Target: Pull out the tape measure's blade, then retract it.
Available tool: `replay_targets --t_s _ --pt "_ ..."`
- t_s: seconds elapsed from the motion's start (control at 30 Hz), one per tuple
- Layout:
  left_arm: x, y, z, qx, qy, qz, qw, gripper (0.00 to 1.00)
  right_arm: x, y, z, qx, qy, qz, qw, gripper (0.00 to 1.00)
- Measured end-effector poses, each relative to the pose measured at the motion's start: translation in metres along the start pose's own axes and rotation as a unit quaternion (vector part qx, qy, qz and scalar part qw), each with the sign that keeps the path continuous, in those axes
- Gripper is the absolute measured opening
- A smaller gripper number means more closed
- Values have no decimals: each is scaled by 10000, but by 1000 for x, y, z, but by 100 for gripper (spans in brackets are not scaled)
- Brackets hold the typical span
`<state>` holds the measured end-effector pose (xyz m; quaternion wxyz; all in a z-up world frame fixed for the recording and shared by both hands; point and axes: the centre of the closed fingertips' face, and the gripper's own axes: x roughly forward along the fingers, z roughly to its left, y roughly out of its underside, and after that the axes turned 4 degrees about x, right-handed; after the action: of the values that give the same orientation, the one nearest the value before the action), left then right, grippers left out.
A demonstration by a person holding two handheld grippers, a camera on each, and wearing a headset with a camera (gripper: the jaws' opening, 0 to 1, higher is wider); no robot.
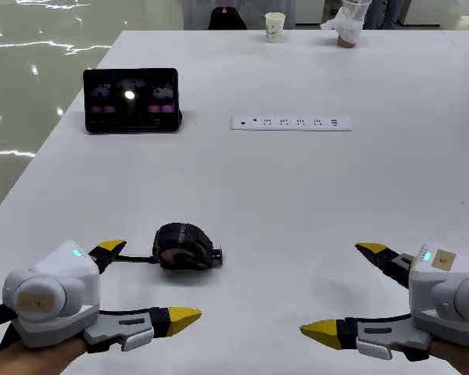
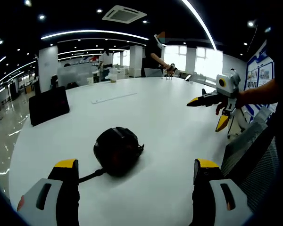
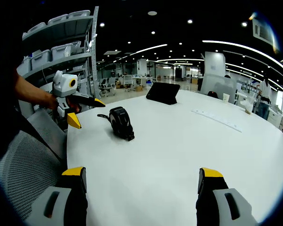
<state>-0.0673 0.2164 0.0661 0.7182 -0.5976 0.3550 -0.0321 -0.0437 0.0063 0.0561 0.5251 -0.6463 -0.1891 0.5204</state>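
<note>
A black tape measure (image 1: pixel 184 247) lies on the white table (image 1: pixel 297 187), its blade pulled in and a thin black strap trailing to the left. My left gripper (image 1: pixel 144 283) stands open at the near left, with the tape measure (image 2: pixel 117 149) just ahead of its yellow fingertips (image 2: pixel 66 164). My right gripper (image 1: pixel 352 289) is open at the near right, well apart from the tape measure (image 3: pixel 120 122), holding nothing. The left gripper view also takes in the right gripper (image 2: pixel 207 106); the right gripper view also takes in the left gripper (image 3: pixel 82 109).
A black tablet (image 1: pixel 131 99) stands at the far left of the table. A white power strip (image 1: pixel 291 123) lies in the far middle. A paper cup (image 1: pixel 274 26) and a crumpled white object (image 1: pixel 348 23) sit at the far edge. A mesh chair (image 3: pixel 23 160) is close behind.
</note>
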Motion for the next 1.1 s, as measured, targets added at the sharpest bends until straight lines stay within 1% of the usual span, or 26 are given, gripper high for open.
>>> replay_targets --t_s 0.07,0.17,0.33,0.4,0.57,0.67,0.93,0.97,1.1 --pt "-1 -1 -3 9 30 -15 10000 99 0 0 2 73 -33 1 10000 99" --pt "-1 0 -7 58 63 9 10000 99 -1 2 4 -25 -44 34 10000 99" --pt "-3 -1 -11 63 81 -9 9999 99 -2 1 5 -45 -50 37 10000 99" --pt "-3 -3 -12 77 61 -5 10000 99 -2 1 4 -43 -39 22 10000 99" --pt "-4 -8 -13 33 47 -116 9999 99 -3 1 4 -23 -32 28 10000 99" --pt "-5 -10 -14 40 65 -144 9999 99 -3 1 5 -19 -38 34 10000 99" --pt "-5 -8 -16 78 106 -115 9998 99 -3 2 7 1 -49 43 10000 99" --pt "-5 -7 -16 48 130 -97 9999 99 -4 2 6 4 -47 36 10000 99" --pt "-5 -7 -14 19 87 -97 9999 99 -5 2 5 1 -29 31 10000 99"
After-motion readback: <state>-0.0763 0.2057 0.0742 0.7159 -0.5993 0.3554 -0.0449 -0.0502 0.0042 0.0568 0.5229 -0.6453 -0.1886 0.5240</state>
